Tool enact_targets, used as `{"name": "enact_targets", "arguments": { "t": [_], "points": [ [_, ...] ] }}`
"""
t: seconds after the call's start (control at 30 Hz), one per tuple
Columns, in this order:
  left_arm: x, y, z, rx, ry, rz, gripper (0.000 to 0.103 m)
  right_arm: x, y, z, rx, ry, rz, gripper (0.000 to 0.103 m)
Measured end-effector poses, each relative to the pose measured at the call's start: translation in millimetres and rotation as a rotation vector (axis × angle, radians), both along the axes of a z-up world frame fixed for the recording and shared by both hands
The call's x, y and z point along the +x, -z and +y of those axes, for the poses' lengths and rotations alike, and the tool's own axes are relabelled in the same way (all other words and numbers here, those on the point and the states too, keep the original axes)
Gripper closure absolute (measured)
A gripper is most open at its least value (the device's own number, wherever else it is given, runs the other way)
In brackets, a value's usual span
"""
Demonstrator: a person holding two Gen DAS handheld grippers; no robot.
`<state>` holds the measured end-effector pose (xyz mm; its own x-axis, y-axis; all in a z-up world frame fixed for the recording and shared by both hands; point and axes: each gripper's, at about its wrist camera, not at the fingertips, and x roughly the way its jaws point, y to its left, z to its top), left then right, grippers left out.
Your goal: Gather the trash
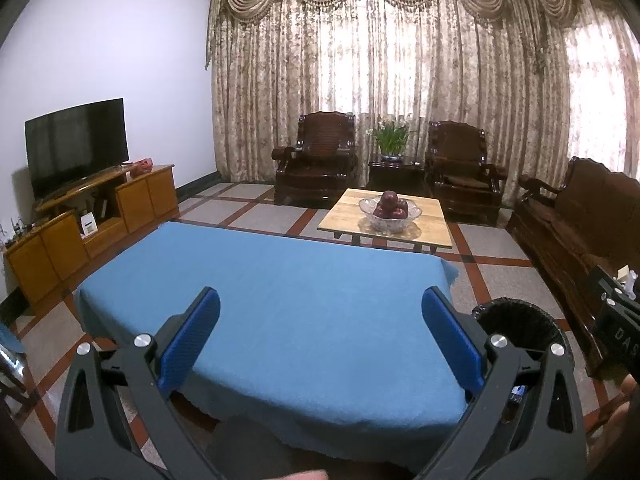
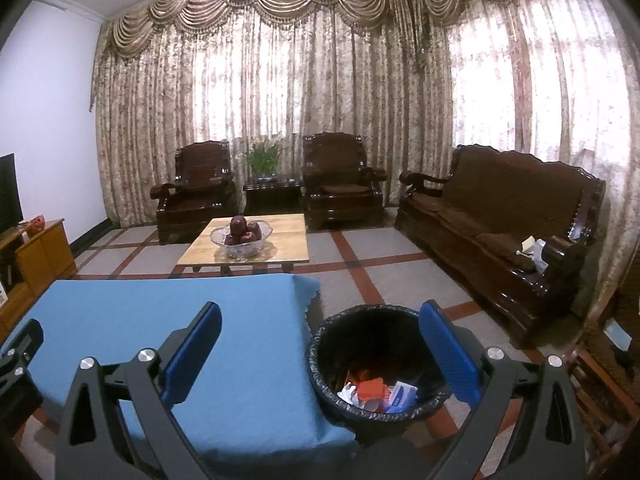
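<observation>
Both grippers, left gripper [image 1: 320, 334] and right gripper [image 2: 320, 350], wide apart above one bin [image 2: 376, 364].

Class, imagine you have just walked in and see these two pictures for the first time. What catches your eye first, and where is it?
Nearest the cameras lies a table under a bare blue cloth, with the open left gripper and open right gripper above it. To the cloth's right stands a black-lined trash bin holding red, white and blue scraps. Beyond, a glass bowl of dark red fruit sits on a low wooden table before heavy draped curtains.
</observation>
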<state>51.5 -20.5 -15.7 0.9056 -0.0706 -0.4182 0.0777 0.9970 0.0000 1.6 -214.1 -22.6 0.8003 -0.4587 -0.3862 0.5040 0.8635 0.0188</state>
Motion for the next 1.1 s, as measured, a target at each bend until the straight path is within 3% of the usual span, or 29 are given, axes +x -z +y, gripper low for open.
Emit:
{"name": "enact_targets", "arguments": {
  "t": [1.1],
  "points": [
    [11.7, 16.1, -3.6, 0.017, -0.004, 0.009, 0.005, 15.4, 15.2, -10.7, 0.009, 0.016, 0.032, 0.006]
  ]
}}
